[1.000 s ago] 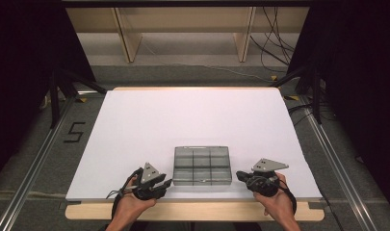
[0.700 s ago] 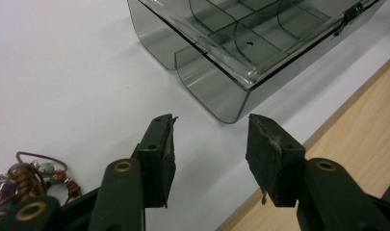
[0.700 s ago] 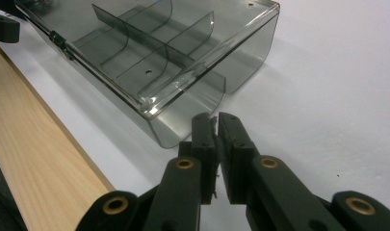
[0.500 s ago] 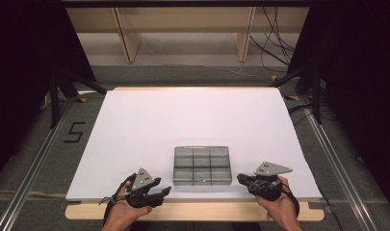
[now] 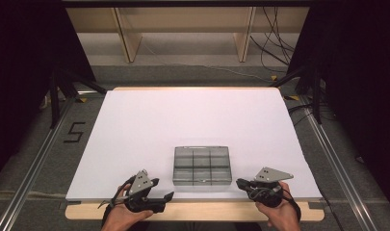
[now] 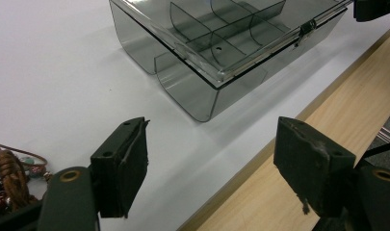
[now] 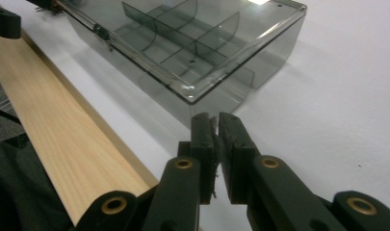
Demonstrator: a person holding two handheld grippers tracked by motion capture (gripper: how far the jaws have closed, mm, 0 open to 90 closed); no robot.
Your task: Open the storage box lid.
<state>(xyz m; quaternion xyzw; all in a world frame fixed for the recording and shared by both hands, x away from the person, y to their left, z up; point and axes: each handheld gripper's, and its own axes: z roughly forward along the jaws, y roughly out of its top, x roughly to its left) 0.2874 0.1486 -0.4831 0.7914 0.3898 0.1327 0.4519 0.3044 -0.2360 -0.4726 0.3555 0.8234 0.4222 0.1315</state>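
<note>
A smoky clear plastic compartment box [image 5: 202,166] sits lid-closed on the white tabletop [image 5: 192,120], near the front edge, with a small latch on its near side. My left gripper [image 5: 160,190] rests at the front edge, left of the box, with its jaws wide apart and empty. In the left gripper view the box [image 6: 216,43] lies ahead of the left gripper [image 6: 212,139], and the latch [image 6: 305,28] shows on it. My right gripper [image 5: 240,183] lies right of the box with its jaws together on nothing. In the right gripper view the right gripper [image 7: 215,120] points at a corner of the box [image 7: 192,43].
A bare wooden strip [image 5: 207,209] runs along the table's near edge under both hands. Wooden shelving [image 5: 183,29] and loose cables [image 5: 274,43] lie beyond the far edge. Metal rails [image 5: 327,149] flank the table, and a "5" [image 5: 74,132] is marked on the floor at left.
My left gripper has drawn back toward the table's near edge, away from the box. The right gripper has slid back slightly. The box has not moved.
</note>
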